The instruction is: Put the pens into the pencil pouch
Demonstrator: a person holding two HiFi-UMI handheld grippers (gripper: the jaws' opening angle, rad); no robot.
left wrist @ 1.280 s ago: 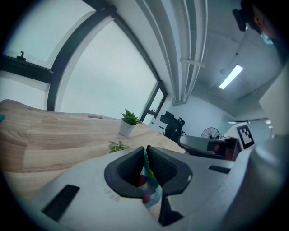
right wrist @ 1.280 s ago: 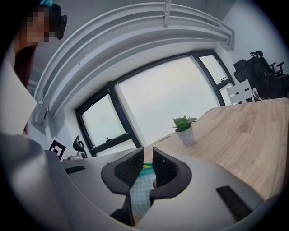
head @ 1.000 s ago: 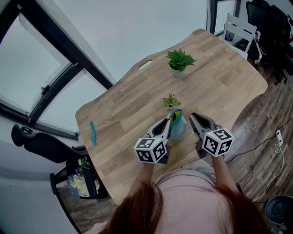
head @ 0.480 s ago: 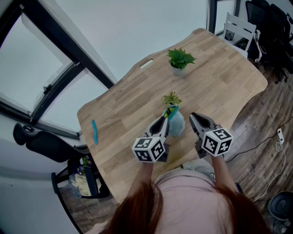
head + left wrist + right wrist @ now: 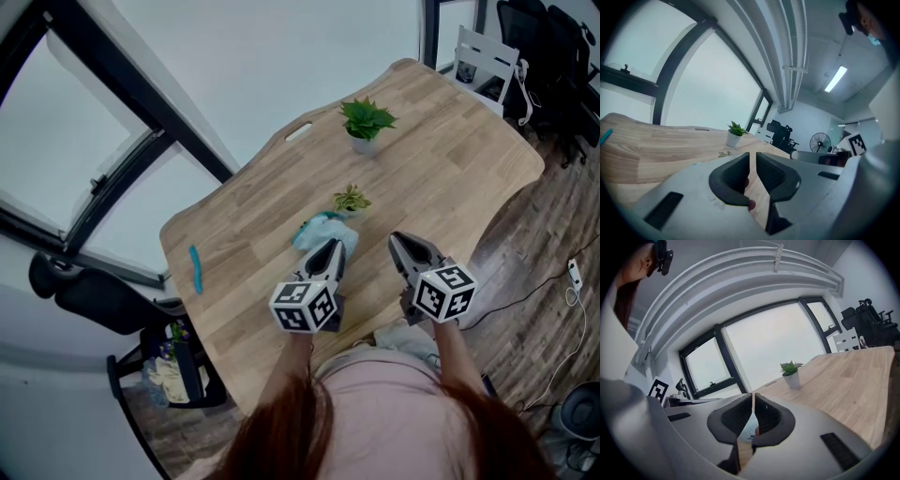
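**A:** Where is the pencil pouch [image 5: 323, 232] found, and is it held?

**B:** It is laid on the counter [image 5: 450, 159], just beyond the tips of the left gripper [image 5: 330, 249], and it is held by nothing. The jaws of this gripper have just been opening. A narrow slit is shown, and only bare wood is seen through it.

**A:** And the right gripper [image 5: 400, 244]?

**B:** It is kept beside, apart from the pouch. Its jaws have just been closing and are almost pressed together, on nothing.

**A:** Why is the pouch put down there?

**B:** Probably so that the blue pen [image 5: 194, 270] can be fetched. It is seen near the counter's edge, well apart from both grippers.
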